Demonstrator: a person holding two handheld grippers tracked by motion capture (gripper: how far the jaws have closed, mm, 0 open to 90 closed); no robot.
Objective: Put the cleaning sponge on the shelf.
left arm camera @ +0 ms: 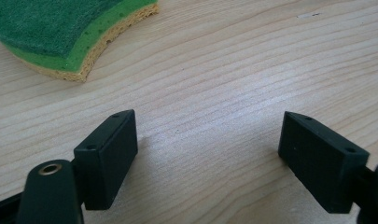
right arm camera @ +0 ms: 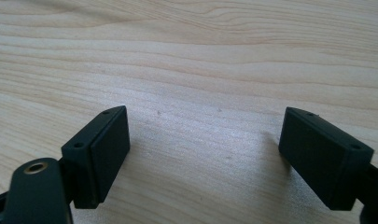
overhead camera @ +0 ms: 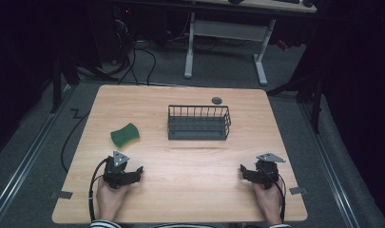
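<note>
A green-topped sponge (overhead camera: 125, 134) with a yellow underside lies on the wooden table (overhead camera: 190, 156), left of a dark wire basket (overhead camera: 198, 122). My left gripper (overhead camera: 135, 174) rests low on the table near the front left, below the sponge, open with nothing between its jaws. In the left gripper view the sponge (left arm camera: 65, 32) lies ahead at the upper left, clear of the open left gripper (left arm camera: 207, 149). My right gripper (overhead camera: 245, 172) rests at the front right, open and empty. In the right gripper view the right gripper (right arm camera: 203, 149) has bare wood between its jaws.
A small grey disc (overhead camera: 216, 100) lies on the table behind the basket. Beyond the table's far edge stand a white desk frame (overhead camera: 226, 45) and floor cables (overhead camera: 133, 61). Metal rails run along both sides of the table.
</note>
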